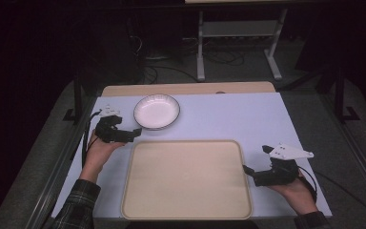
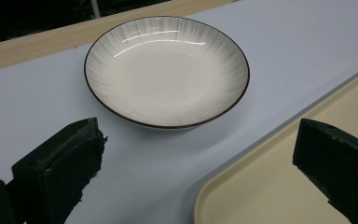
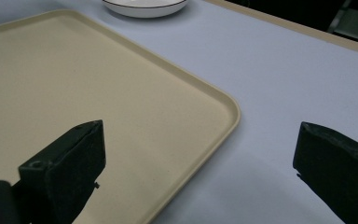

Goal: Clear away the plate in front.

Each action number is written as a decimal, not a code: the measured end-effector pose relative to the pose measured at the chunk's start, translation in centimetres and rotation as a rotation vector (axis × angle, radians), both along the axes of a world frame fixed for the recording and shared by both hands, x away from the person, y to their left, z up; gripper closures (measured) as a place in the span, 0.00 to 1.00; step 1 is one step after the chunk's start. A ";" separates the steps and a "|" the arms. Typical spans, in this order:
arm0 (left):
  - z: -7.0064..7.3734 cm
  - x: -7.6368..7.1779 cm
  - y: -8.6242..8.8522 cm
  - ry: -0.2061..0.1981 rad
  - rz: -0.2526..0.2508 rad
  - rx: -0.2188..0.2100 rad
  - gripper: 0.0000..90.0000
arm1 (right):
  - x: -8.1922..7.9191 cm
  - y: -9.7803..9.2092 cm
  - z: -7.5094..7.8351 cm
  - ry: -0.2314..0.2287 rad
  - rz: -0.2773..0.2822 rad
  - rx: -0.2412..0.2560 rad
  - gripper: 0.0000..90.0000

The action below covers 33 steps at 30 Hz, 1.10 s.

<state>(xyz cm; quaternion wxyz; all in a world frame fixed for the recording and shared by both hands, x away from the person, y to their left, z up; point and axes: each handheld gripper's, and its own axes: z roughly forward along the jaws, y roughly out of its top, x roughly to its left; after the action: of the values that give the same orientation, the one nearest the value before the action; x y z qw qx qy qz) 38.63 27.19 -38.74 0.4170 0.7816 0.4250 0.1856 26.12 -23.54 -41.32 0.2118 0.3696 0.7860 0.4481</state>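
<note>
Holding both tongs agape and empty, your left tongs (image 1: pixel 132 133) hover near the bowl (image 1: pixel 156 111) on the counter (image 1: pixel 248 119), your right tongs (image 1: pixel 256 162) beside the tray (image 1: pixel 186 179).

bowl (image 1: pixel 156 111) behind tray (image 1: pixel 186 179), toward the table's (image 1: pixel 248 119) left

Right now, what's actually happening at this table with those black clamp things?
A person sits at the table with a two-jaw gripper in each hand. The left gripper is open and points at an empty white plate, close to its rim but not touching it. The right gripper is open too, by the right edge of an empty beige tray. Neither holds anything; the plate sits on the table just beyond the tray.
</note>
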 end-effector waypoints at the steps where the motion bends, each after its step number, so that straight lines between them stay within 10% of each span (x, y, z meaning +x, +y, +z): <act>1: 0.0 0.1 0.0 0.001 0.000 -0.001 0.01 | 0.0 0.0 0.0 0.000 0.000 0.000 0.02; 13: 0.0 2.5 -0.3 0.006 0.046 -0.030 0.01 | 0.0 0.0 0.0 -0.001 -0.003 -0.002 0.02; 33: -1.3 6.5 0.9 0.121 0.169 -0.151 0.09 | -0.1 0.0 0.1 -0.002 0.005 0.002 0.02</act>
<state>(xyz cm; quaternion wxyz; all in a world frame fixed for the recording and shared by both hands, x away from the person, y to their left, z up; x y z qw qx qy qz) 45.12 28.11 -40.03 0.4311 0.7193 0.5264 0.1399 26.07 -23.58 -41.26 0.2114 0.3675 0.7861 0.4497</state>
